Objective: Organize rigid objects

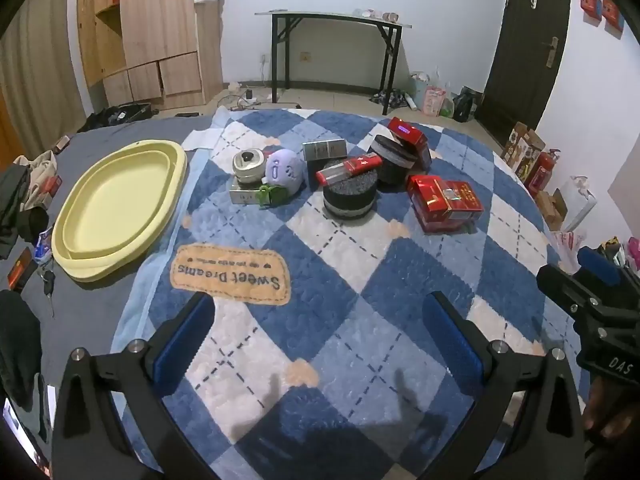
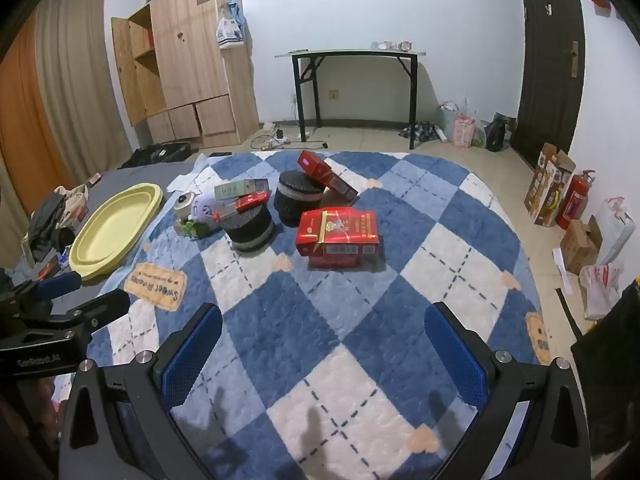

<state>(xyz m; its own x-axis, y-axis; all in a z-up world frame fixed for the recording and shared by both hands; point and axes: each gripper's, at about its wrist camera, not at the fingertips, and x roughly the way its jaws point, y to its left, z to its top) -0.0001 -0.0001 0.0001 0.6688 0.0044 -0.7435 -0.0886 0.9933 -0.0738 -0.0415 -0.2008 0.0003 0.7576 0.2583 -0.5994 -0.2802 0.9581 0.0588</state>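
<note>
Farthest left on the bed, lying flat and bare beside the quilt [image 1: 360, 280]: a yellow oval tray [image 1: 120, 208], long axis running from near-left toward far-right in the left wrist view. Probably laid there as the collecting spot, within reach of the pile.

Next along, sitting on a flat grey box [image 1: 244, 197]: a small round tin [image 1: 249, 165] and a purple plush toy [image 1: 283, 171], pressed against each other. Behind them, standing on edge and facing forward: another grey box [image 1: 324, 149].

Toward the middle: two black round tins. Resting across the nearer tin [image 1: 350, 196], a red and clear pack [image 1: 347, 168], long axis sideways, red end pointing right and slightly away. Propped against the farther tin [image 1: 394, 162], a red box [image 1: 408, 136], tilted, one end raised, apparently just leaning where dropped.

Right of these: a stack of red cartons [image 1: 444, 202], flat on the quilt, long sides running left to right in the right wrist view, slightly askew on each other.

Nearest the cameras: left gripper [image 1: 320, 344] held low over the quilt, fingers [image 1: 188, 340] spread wide, nothing between them. Right gripper [image 2: 324, 344] likewise, fingers [image 2: 452, 344] wide apart, holding nothing. Both well short of the pile, seemingly poised before a first pick.
</note>
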